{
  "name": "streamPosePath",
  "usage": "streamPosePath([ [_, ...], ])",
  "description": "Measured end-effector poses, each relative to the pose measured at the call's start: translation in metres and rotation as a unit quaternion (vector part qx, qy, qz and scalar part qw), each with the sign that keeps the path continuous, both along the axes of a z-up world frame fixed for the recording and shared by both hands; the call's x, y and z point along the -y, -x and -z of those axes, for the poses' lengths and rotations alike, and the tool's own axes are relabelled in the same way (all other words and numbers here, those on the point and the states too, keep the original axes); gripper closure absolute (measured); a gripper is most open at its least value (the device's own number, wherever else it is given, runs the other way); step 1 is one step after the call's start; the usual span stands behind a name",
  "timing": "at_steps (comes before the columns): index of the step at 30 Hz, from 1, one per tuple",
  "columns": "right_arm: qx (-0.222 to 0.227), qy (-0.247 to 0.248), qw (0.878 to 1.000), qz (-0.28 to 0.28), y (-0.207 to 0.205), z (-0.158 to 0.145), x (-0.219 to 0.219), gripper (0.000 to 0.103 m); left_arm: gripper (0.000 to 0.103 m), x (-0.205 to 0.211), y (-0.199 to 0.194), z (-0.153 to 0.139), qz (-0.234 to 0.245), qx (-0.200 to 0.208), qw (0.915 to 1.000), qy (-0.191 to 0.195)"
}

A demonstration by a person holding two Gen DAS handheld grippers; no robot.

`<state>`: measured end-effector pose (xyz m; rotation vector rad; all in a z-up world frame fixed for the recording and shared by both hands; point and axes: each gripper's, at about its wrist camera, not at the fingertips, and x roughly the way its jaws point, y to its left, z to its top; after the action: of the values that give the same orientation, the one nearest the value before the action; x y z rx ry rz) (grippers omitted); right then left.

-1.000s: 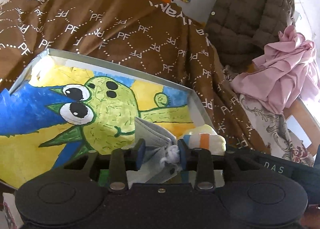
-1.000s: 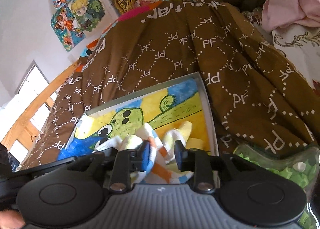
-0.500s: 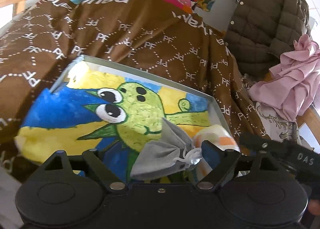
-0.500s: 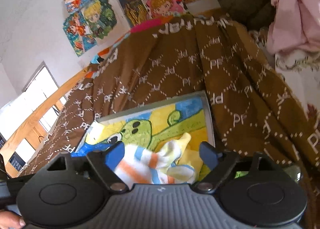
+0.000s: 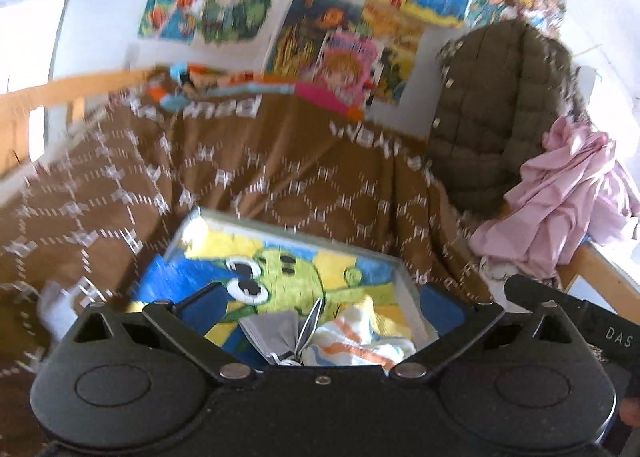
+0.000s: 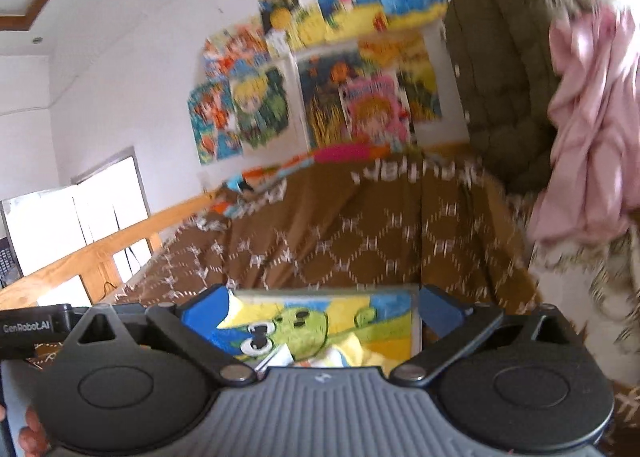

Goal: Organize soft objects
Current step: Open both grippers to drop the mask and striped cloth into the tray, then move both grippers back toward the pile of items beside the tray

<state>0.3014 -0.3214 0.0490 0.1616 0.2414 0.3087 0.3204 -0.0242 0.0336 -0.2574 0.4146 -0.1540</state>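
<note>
A shallow tray (image 5: 404, 277) with a green cartoon picture lies on a brown blanket (image 5: 280, 185). In the tray's near right corner, a grey pouch (image 5: 272, 331) touches a striped sock (image 5: 360, 341). Above the tray, the left gripper (image 5: 320, 309) and right gripper (image 6: 320, 311) both have fingers spread wide, holding nothing.

Pouch (image 5: 272, 331) beside sock (image 5: 356, 341) in tray (image 5: 404, 281)

Both wrist views look forward along their tongs, close above the tray (image 5: 404, 277) (image 6: 416, 321), facing the poster wall (image 5: 320, 17) (image 6: 320, 77); both share tray, bed and wall
</note>
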Motion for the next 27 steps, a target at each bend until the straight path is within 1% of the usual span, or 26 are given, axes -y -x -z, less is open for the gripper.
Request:
streamPosePath([
  [3,0.041,0.010,0.999,0.012,0.034,-0.008,-0.003,0.000,0.001,0.001,0.035,-0.012,-0.003,0.038,0.9991,-0.016],
  [5,0.058,0.018,0.998,0.018,0.055,-0.009,-0.005,0.000,0.001,0.001,0.056,-0.017,-0.005,0.057,0.9980,-0.026],
  [8,0.070,0.029,0.997,0.024,0.089,-0.007,-0.009,0.000,0.001,0.003,0.089,-0.021,0.001,0.081,0.9959,-0.040],
  [12,0.071,0.036,0.996,0.037,0.130,-0.003,-0.012,0.000,0.001,0.006,0.132,-0.019,0.004,0.108,0.9929,-0.050],
  [15,0.062,0.039,0.996,0.053,0.157,0.001,-0.015,0.000,0.001,0.007,0.158,-0.013,0.006,0.112,0.9928,-0.042],
  [19,0.047,0.047,0.995,0.077,0.186,0.007,-0.020,0.000,0.001,0.005,0.186,-0.002,0.006,0.105,0.9941,-0.025],
  [22,0.036,0.046,0.995,0.083,0.201,0.012,-0.020,0.000,0.001,0.001,0.204,0.007,0.002,0.098,0.9950,-0.017],
  [27,0.025,0.051,0.994,0.094,0.216,0.022,-0.023,0.000,0.001,-0.010,0.228,0.022,-0.002,0.078,0.9967,-0.021],
])
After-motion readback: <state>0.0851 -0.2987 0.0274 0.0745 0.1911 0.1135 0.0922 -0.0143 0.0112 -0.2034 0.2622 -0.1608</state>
